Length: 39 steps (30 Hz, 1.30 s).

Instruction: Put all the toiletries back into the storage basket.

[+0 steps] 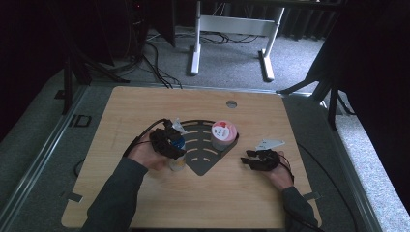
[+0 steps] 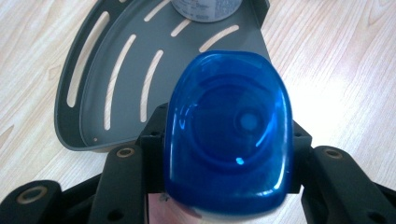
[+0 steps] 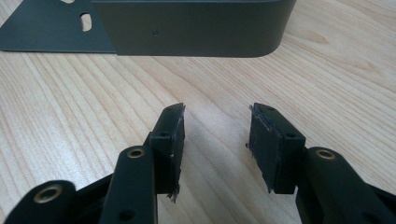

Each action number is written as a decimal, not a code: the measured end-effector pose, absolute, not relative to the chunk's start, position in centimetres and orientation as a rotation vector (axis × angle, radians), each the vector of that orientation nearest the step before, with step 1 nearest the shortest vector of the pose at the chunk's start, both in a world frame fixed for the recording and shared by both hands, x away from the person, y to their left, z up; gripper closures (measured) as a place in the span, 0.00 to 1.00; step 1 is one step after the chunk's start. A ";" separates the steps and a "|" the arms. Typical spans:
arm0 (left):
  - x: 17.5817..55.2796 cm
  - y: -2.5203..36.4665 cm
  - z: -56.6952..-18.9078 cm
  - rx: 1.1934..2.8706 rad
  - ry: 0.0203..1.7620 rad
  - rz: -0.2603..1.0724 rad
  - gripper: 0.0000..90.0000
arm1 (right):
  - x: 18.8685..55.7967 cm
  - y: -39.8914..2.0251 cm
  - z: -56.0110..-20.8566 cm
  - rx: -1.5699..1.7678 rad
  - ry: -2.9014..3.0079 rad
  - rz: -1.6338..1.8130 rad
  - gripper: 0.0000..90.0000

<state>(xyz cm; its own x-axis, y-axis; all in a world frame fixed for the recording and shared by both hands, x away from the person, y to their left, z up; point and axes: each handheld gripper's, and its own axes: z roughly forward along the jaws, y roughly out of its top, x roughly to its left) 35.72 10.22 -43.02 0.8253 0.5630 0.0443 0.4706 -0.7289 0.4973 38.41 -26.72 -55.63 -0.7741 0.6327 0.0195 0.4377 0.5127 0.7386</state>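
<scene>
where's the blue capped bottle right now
In the high view the blue-capped bottle stands left of centre on the table, clamped in the left gripper at the left edge of the grey slotted tray.

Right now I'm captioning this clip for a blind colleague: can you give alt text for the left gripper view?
A blue translucent cap of a bottle sits clamped between the two black jaws of the left tool, seen from above. Behind it lies a grey slotted tray on a pale wooden table, with a round container at the tray's far end.
</scene>
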 end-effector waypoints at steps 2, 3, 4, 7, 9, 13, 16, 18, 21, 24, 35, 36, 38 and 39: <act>35.9 10.1 -43.0 2.552 0.757 0.261 0.57 | 38.4 -26.7 -55.6 0.903 2.504 1.115 0.61; 35.9 10.0 -43.0 2.557 0.756 0.259 0.57 | 38.4 -26.7 -55.6 0.903 2.504 1.116 0.61; 36.0 10.0 -43.0 2.561 0.755 0.255 0.57 | 38.4 -26.7 -55.6 0.903 2.504 1.118 0.61; 36.2 9.7 -43.0 2.588 0.750 0.242 0.57 | 38.4 -26.8 -55.7 0.904 2.505 1.121 0.61; 36.3 9.6 -43.1 2.598 0.747 0.233 0.57 | 38.4 -26.7 -55.6 0.902 2.504 1.119 0.61; 36.6 9.4 -43.6 2.635 0.743 0.212 0.57 | 38.4 -26.8 -55.6 0.903 2.505 1.120 0.61; 36.7 9.2 -43.8 2.655 0.739 0.208 0.57 | 38.4 -26.8 -55.7 0.901 2.504 1.121 0.61; 36.7 9.2 -43.9 2.665 0.740 0.211 0.57 | 38.4 -26.8 -55.6 0.901 2.504 1.120 0.61; 36.8 9.1 -44.0 2.674 0.740 0.205 0.57 | 38.4 -26.7 -55.6 0.901 2.504 1.119 0.61; 36.8 9.1 -44.0 2.679 0.742 0.204 0.57 | 38.4 -26.7 -55.6 0.901 2.504 1.118 0.61; 37.1 8.9 -44.9 2.736 0.748 0.164 0.56 | 38.4 -26.7 -55.6 0.903 2.506 1.119 0.61; 37.1 8.9 -44.9 2.736 0.748 0.160 0.56 | 38.4 -26.7 -55.6 0.903 2.506 1.119 0.61; 37.2 9.0 -44.9 2.734 0.749 0.147 0.58 | 38.4 -26.7 -55.6 0.900 2.505 1.116 0.61; 37.1 8.9 -44.9 2.736 0.742 0.149 0.59 | 38.4 -26.7 -55.6 0.900 2.505 1.116 0.61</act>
